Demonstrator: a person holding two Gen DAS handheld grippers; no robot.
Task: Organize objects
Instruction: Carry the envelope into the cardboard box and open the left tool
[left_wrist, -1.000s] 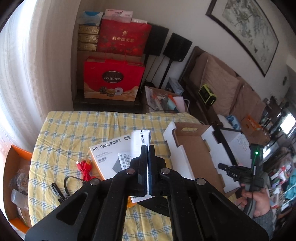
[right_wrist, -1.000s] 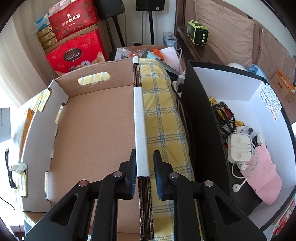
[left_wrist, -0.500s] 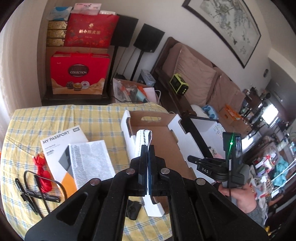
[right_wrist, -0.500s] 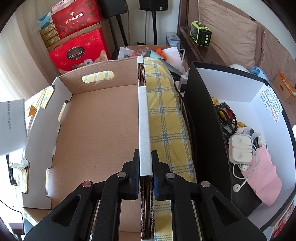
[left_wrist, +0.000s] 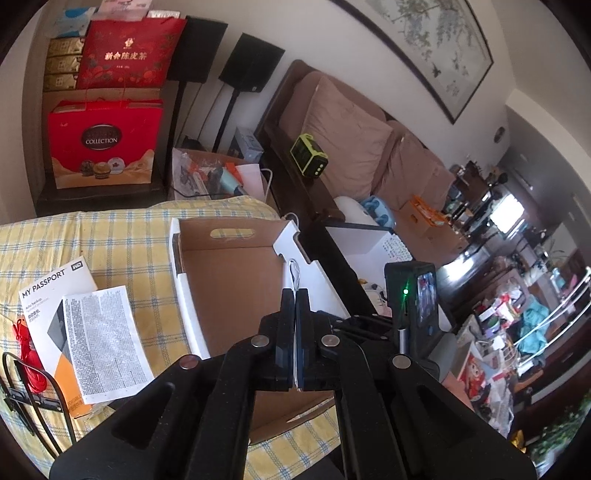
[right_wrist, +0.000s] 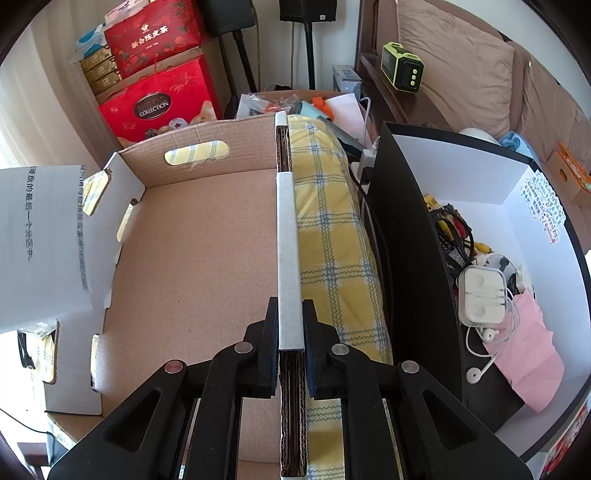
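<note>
My left gripper (left_wrist: 295, 295) is shut on a thin white paper sheet (left_wrist: 294, 275), seen edge-on, hanging above the open cardboard tray (left_wrist: 184, 288). The same sheet, with printed text, shows at the left edge of the right wrist view (right_wrist: 40, 240), over the tray's left wall. My right gripper (right_wrist: 290, 325) is shut on the tray's right wall (right_wrist: 286, 229), with its pads pressing the white-taped cardboard edge. The tray's brown floor is bare. The right hand-held unit (left_wrist: 410, 295), with a green light, stands at the tray's right side.
On the yellow checked cloth (left_wrist: 122, 243) left of the tray lie a MY PASSPORT box (left_wrist: 51, 291), a printed leaflet (left_wrist: 103, 339), a red cable (left_wrist: 27, 347) and a black cable (left_wrist: 22, 391). Right of the tray a black-and-white box (right_wrist: 406, 229) holds white earphones (right_wrist: 484, 295) and cables.
My left gripper has swung right with the sheet, from above the MY PASSPORT box to over the tray. My right gripper has closed onto the tray's right wall and stayed in place.
</note>
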